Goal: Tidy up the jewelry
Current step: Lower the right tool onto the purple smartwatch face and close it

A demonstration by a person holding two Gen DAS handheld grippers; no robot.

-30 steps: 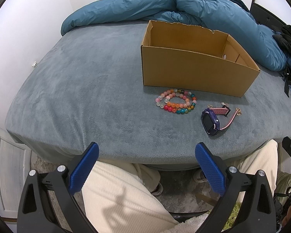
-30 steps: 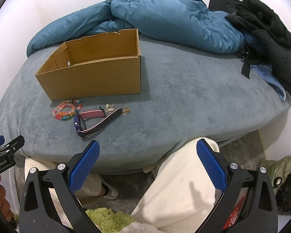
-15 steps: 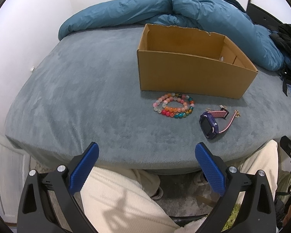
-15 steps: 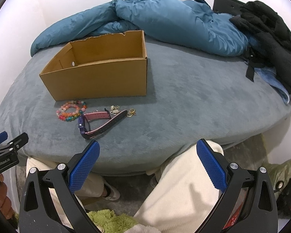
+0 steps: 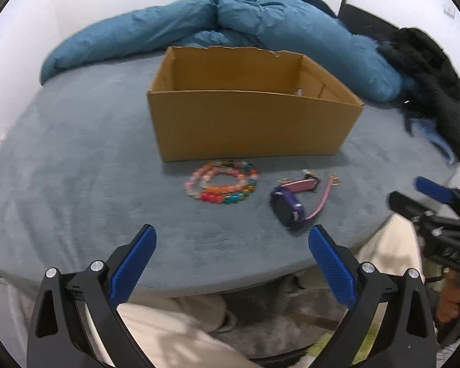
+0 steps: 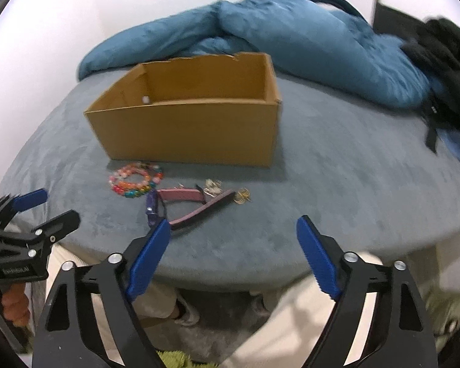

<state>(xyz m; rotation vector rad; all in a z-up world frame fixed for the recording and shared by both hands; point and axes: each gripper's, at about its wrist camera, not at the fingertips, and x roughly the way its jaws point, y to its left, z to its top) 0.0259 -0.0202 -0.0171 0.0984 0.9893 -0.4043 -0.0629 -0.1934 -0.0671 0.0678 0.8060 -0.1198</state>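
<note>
We note a grey-blue bed (image 5: 76,159) with a teal duvet (image 5: 260,24) bunched along its far edge. An open cardboard box (image 5: 248,125) sits mid-bed. Just in front of it, toward the near edge, lie the beaded bracelets (image 5: 222,182), then a purple watch (image 5: 286,208) with pink strap, then small gold earrings (image 6: 242,197) beside the strap. Our left gripper (image 5: 230,260) hovers over the near edge, jaws wide, nothing between. Our right gripper (image 6: 233,251) is closing, jaws apart and empty, near the watch.
</note>
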